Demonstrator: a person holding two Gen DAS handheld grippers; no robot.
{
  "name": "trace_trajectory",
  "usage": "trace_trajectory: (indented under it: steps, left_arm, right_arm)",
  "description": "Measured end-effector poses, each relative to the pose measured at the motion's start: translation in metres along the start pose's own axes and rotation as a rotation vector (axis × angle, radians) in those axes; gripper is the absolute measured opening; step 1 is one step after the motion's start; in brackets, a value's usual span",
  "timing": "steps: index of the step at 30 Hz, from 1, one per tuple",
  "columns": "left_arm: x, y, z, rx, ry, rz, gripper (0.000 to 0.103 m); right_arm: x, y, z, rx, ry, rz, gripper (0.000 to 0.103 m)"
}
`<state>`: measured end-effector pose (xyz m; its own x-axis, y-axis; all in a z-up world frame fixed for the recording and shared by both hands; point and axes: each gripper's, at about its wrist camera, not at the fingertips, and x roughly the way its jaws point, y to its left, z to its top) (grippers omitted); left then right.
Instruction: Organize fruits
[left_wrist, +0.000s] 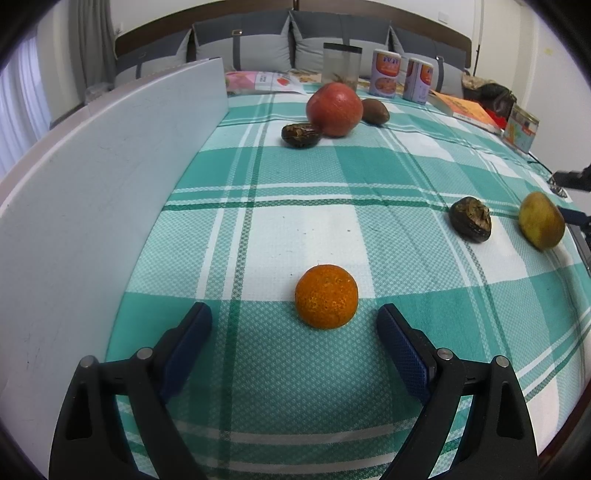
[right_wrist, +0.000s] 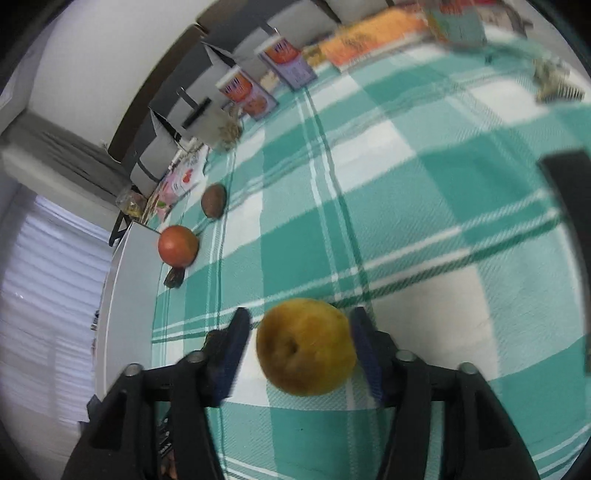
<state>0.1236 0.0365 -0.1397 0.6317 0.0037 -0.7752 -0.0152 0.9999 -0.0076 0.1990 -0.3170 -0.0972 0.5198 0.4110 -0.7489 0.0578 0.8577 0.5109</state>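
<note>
Altogether one orange (left_wrist: 326, 296), two dark fruits (left_wrist: 470, 219)

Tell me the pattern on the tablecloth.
Teal-green and white plaid tablecloth, with thin darker green lines; clearest in the left wrist view.

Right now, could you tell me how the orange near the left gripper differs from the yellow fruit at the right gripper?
The orange is bright orange with a pebbled skin; the yellow fruit is dull yellow-brown and smoother, with a dimple. The orange lies just ahead of the left gripper, beyond its wide-spread fingers; the yellow fruit sits between the fingers of the right gripper, with a gap on one side. Both are roundish and lie on the green checked cloth.
</note>
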Motion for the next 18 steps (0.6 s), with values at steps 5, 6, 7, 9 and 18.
trace_trajectory:
  steps: [5, 6, 7, 9, 18]
  left_arm:
    - [0.000, 0.000, 0.000, 0.000, 0.000, 0.002, 0.092]
    - [0.000, 0.000, 0.000, 0.000, 0.001, 0.003, 0.092]
    - [0.000, 0.000, 0.000, 0.000, 0.001, 0.001, 0.092]
    - [0.000, 0.000, 0.000, 0.000, 0.000, 0.001, 0.092]
    - [0.000, 0.000, 0.000, 0.000, 0.000, 0.001, 0.092]
  right_arm:
    - [-0.034, 0.017, -0.053, -0.259, -0.132, -0.254, 0.097]
    - [-0.032, 0.021, -0.071, -0.319, -0.135, -0.301, 0.097]
    - [-0.034, 0.022, -0.082, -0.353, -0.139, -0.324, 0.097]
    - [-0.031, 0.025, -0.107, -0.407, -0.160, -0.372, 0.097]
    - [-0.005, 0.014, -0.114, -0.399, -0.071, -0.387, 0.097]
